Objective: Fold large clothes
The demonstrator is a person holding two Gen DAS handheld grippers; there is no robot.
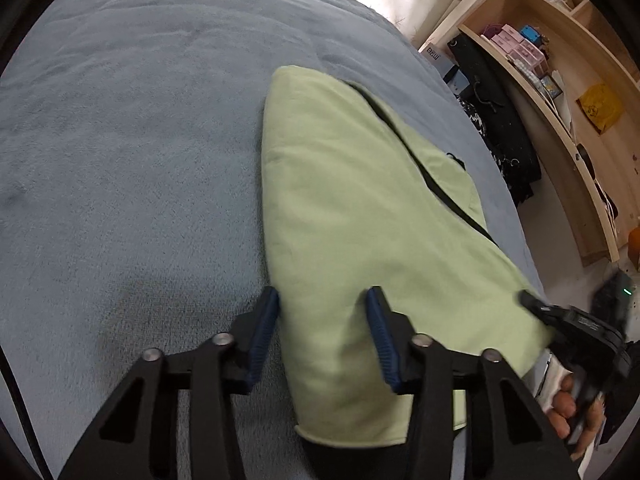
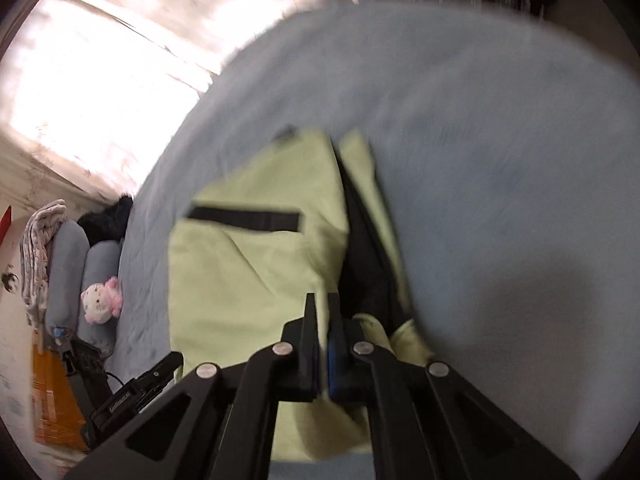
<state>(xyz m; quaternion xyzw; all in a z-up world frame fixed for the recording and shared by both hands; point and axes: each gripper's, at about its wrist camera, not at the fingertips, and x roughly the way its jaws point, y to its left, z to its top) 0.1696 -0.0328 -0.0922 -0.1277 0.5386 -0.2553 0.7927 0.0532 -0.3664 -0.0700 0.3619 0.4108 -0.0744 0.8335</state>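
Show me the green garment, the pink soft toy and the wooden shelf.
green garment (image 1: 360, 216), left wrist view, middle of the folded cloth
pink soft toy (image 2: 102, 300), right wrist view, its body
wooden shelf (image 1: 576, 92), left wrist view, back panel

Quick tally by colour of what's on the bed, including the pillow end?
Light green garment: 1
Grey-blue pillows: 2
Pink-and-white plush toy: 1
Black fuzzy item: 1
Total: 5
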